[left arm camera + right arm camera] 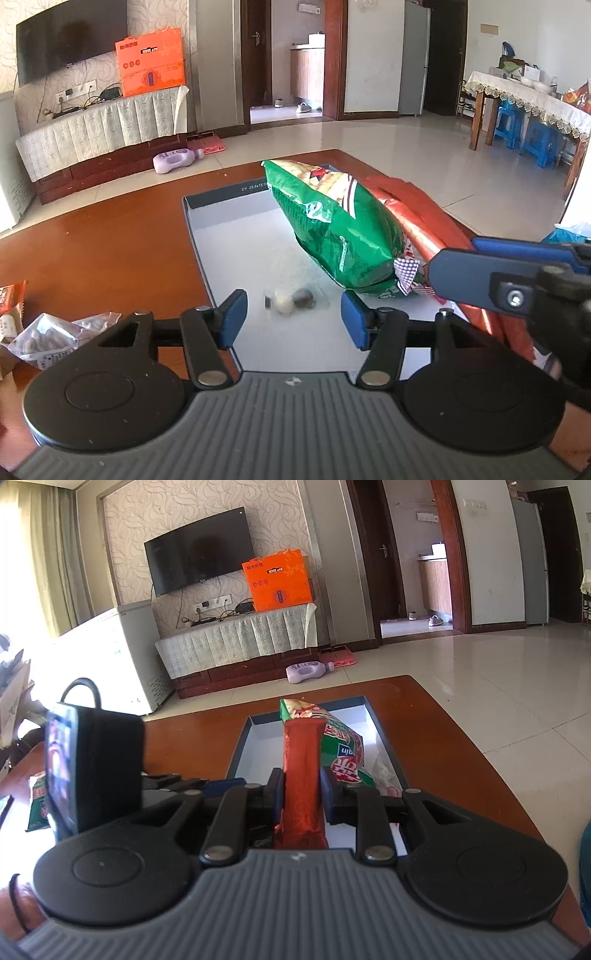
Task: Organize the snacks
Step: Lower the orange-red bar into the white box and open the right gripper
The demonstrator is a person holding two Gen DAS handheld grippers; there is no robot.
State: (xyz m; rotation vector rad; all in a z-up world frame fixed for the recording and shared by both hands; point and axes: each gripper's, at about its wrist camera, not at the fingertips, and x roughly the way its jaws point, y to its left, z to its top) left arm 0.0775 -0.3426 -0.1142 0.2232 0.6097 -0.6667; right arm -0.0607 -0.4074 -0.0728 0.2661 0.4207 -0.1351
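A shallow white tray (236,240) with a dark rim lies on the brown table. A green snack bag (332,225) lies in it, leaning on a long red snack bag (417,210). My right gripper (454,254) comes in from the right and is shut on the red bag's near end. In the right wrist view that red bag (303,746) stands pinched between the pads of the right gripper (303,790), with the green bag (345,749) behind it. My left gripper (292,314) hangs open over the tray's near end. A small clear packet (291,300), blurred, lies between and just beyond its fingers, touched by neither pad.
Loose snack packets lie on the table (110,240) left of the tray: a clear bag (48,332) and a red wrapper (11,295). A green packet (37,801) shows at the far left of the right wrist view. The table's far edge runs just behind the tray.
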